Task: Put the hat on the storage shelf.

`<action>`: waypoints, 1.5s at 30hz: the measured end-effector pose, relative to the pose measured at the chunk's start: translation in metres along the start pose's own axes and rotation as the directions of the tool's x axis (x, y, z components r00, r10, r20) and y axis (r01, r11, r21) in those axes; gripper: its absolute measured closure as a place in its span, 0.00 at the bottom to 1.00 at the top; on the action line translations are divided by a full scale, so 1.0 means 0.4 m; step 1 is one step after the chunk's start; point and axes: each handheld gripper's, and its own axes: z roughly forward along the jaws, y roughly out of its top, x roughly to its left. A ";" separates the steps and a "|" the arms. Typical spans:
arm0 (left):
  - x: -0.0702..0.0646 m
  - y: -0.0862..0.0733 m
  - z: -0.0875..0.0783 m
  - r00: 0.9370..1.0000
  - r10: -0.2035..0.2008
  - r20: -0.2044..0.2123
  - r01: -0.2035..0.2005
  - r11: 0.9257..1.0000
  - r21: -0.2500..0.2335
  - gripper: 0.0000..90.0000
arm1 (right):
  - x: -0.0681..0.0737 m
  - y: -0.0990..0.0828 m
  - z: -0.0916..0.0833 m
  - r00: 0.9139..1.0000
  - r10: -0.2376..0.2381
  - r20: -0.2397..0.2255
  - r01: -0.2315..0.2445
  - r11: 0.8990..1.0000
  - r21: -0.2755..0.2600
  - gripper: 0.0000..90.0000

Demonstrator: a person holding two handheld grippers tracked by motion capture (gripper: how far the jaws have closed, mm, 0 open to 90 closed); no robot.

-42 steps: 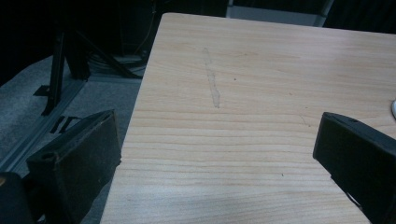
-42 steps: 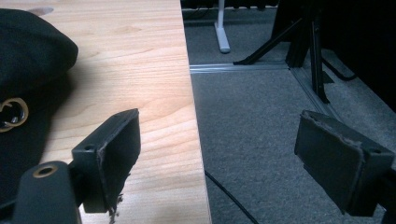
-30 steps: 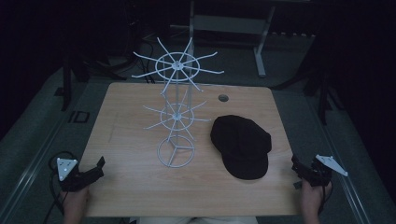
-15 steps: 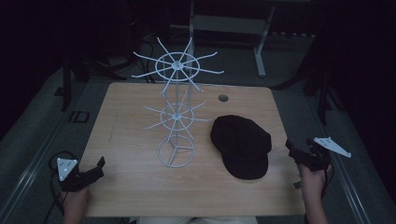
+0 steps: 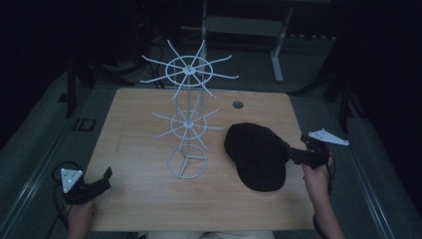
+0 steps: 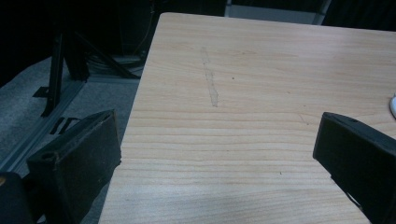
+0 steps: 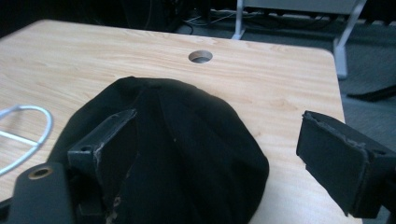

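Note:
A black cap (image 5: 256,154) lies on the right half of the wooden table (image 5: 139,124), and it fills the lower middle of the right gripper view as cap (image 7: 177,149). A white wire rack (image 5: 189,119) with two tiers of spoked hooks stands on a ring base at mid-table. My right gripper (image 5: 293,153) hovers at the cap's right edge with its jaws open; one jaw is over the cap, the other beside it. My left gripper (image 5: 102,181) is open at the table's front left corner, above bare wood (image 6: 224,140).
A round cable hole (image 5: 238,104) sits near the table's far edge, right of the rack. The rack's ring base (image 7: 23,135) curves in at the left of the right gripper view. Metal frame legs (image 5: 278,45) stand on the floor behind the table.
My right gripper has moved left and forward from the table's right edge to the cap. The left gripper has stayed in place.

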 end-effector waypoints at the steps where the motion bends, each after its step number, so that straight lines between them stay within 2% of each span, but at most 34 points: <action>1: 0.000 0.000 0.000 1.000 -0.001 0.001 0.001 1.000 0.000 0.02 | 0.005 0.005 0.010 1.000 -0.008 -0.005 0.008 1.000 0.004 0.15; 3: 0.001 0.000 0.000 1.000 -0.002 0.003 0.002 1.000 0.000 0.02 | 0.012 0.009 0.019 1.000 -0.008 -0.012 0.008 1.000 0.008 0.14; 6: 0.001 0.000 0.000 1.000 -0.002 0.004 0.002 1.000 0.000 0.02 | 0.034 0.023 0.057 0.998 -0.024 -0.060 0.025 1.000 0.019 0.13; 9: 0.001 0.000 0.000 1.000 -0.004 0.005 0.004 1.000 -0.001 0.02 | 0.046 0.029 0.081 0.997 -0.030 -0.072 0.032 0.999 0.032 0.14; 11: 0.001 0.000 0.000 1.000 -0.004 0.005 0.004 1.000 -0.001 0.02 | 0.058 0.040 0.110 0.995 -0.029 -0.092 0.033 0.999 0.043 0.15; 15: 0.001 0.000 0.000 1.000 -0.004 0.006 0.004 1.000 -0.001 0.02 | 0.074 0.054 0.133 0.993 -0.042 -0.111 0.048 0.997 0.052 0.18; 17: 0.002 0.000 0.001 1.000 -0.004 0.006 0.003 1.000 0.000 0.02 | 0.088 0.064 0.159 0.990 -0.055 -0.127 0.065 0.995 0.079 0.24; 19: 0.002 0.000 0.000 1.000 -0.004 0.007 0.004 1.000 -0.002 0.02 | 0.093 0.066 0.169 0.991 -0.061 -0.122 0.072 0.993 0.089 0.24; 20: 0.002 0.000 0.000 1.000 -0.005 0.008 0.005 1.000 -0.001 0.02 | 0.102 0.068 0.193 0.990 -0.063 -0.127 0.077 0.991 0.112 0.24; 22: 0.002 0.000 0.000 1.000 -0.005 0.007 0.005 1.000 -0.003 0.02 | 0.108 0.068 0.210 0.990 -0.067 -0.121 0.083 0.988 0.129 0.24; 25: 0.003 0.000 0.001 1.000 -0.006 0.009 0.006 1.000 -0.003 0.02 | 0.113 0.066 0.239 0.990 -0.063 -0.122 0.083 0.983 0.164 0.30; 29: 0.003 0.000 0.001 1.000 -0.006 0.008 0.006 1.000 -0.002 0.02 | 0.116 0.061 0.265 0.991 -0.055 -0.121 0.079 0.976 0.204 0.31; 30: 0.003 0.000 0.001 1.000 -0.006 0.009 0.006 1.000 -0.002 0.02 | 0.118 0.057 0.278 0.994 -0.054 -0.097 0.075 0.971 0.226 0.31; 37: 0.003 0.000 0.001 1.000 -0.008 0.008 0.008 1.000 -0.002 0.02 | 0.121 0.040 0.312 0.997 -0.066 -0.040 0.075 0.958 0.278 0.36; 38: 0.003 0.000 0.001 1.000 -0.008 0.008 0.008 1.000 -0.003 0.02 | 0.121 0.037 0.317 0.998 -0.062 -0.027 0.067 0.952 0.298 0.41; 39: 0.003 0.000 0.001 1.000 -0.008 0.008 0.008 1.000 -0.003 0.02 | 0.121 0.037 0.317 0.998 -0.062 -0.027 0.067 0.952 0.298 0.41; 41: 0.003 0.000 0.001 1.000 -0.006 0.008 0.006 1.000 -0.001 0.02 | 0.123 0.038 0.321 0.997 -0.068 -0.037 0.077 0.944 0.320 0.49; 42: 0.003 0.000 0.001 1.000 -0.006 0.007 0.006 1.000 -0.002 0.02 | 0.123 0.038 0.321 0.997 -0.068 -0.037 0.077 0.944 0.320 0.49; 43: 0.003 0.000 0.001 1.000 -0.005 0.007 0.005 1.000 -0.001 0.02 | 0.124 0.038 0.324 0.996 -0.074 -0.043 0.084 0.939 0.332 0.52; 45: 0.003 0.000 0.001 1.000 -0.006 0.008 0.006 1.000 -0.003 0.02 | 0.126 0.037 0.326 0.995 -0.086 -0.047 0.097 0.934 0.345 0.61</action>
